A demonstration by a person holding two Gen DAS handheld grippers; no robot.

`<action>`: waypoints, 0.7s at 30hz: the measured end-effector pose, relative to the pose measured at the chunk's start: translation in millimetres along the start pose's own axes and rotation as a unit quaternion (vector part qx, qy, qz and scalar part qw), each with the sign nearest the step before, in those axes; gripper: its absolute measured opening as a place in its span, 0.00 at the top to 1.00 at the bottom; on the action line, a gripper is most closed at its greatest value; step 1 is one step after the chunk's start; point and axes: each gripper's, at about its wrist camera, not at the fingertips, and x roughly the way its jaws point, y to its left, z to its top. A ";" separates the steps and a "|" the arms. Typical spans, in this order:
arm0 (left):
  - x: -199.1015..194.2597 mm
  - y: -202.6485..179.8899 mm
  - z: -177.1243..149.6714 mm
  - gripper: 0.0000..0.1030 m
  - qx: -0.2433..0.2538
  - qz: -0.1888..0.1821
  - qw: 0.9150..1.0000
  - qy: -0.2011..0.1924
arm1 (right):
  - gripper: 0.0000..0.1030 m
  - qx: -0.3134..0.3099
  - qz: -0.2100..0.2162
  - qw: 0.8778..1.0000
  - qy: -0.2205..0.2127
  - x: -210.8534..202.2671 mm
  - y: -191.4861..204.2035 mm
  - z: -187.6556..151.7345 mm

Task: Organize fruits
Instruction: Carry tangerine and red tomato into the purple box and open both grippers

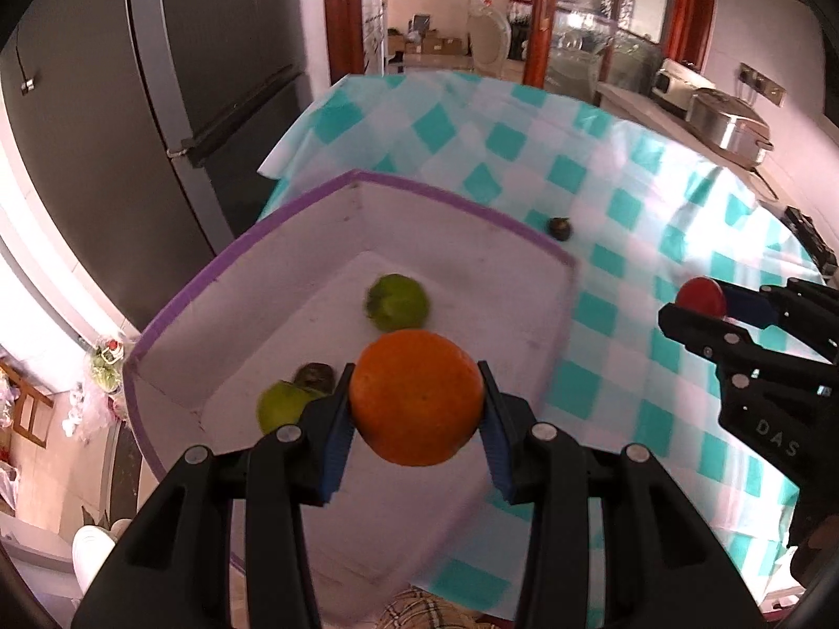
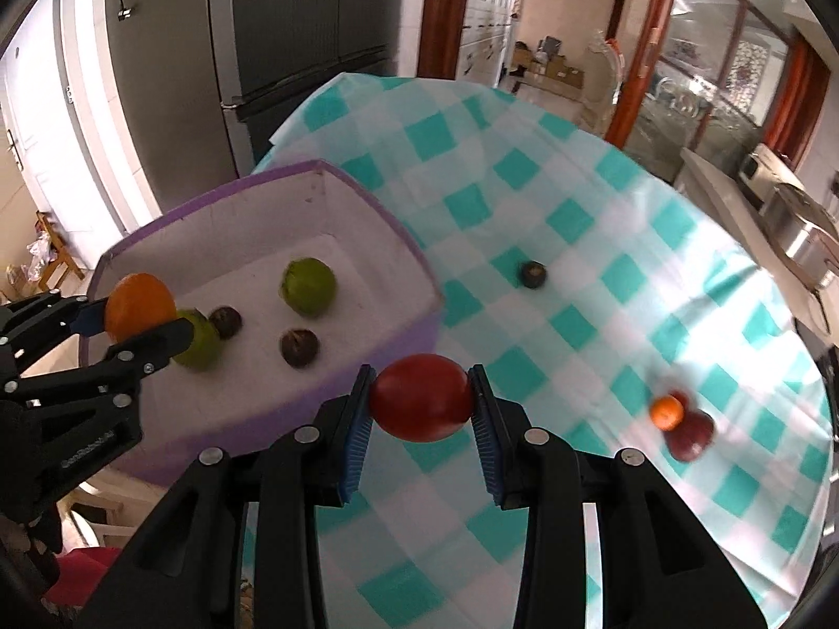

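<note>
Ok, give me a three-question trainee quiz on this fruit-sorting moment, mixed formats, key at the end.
1. True or false: the left gripper is shut on an orange above the purple-rimmed box.
2. Multiple choice: what does the right gripper hold? A) a green fruit B) a red fruit C) nothing
3. Fill in: in the right wrist view, the number of fruits lying inside the box is ____.

Key
1. True.
2. B, the red fruit.
3. Four: two green fruits and two dark fruits.
</note>
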 end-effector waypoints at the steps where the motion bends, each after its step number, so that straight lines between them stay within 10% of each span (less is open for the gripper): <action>1: 7.9 10.1 5.6 0.58 0.001 0.000 1.000 0.008 | 0.65 -0.002 0.010 1.000 0.003 8.1 7.7 9.3; 7: 67.0 61.1 35.1 0.58 0.021 0.006 0.997 0.072 | 0.65 0.015 0.120 0.991 0.053 64.6 46.4 42.9; 21: 211.8 88.7 51.6 0.58 0.107 -0.036 0.965 0.236 | 0.64 -0.097 0.160 0.948 0.256 173.3 143.7 19.6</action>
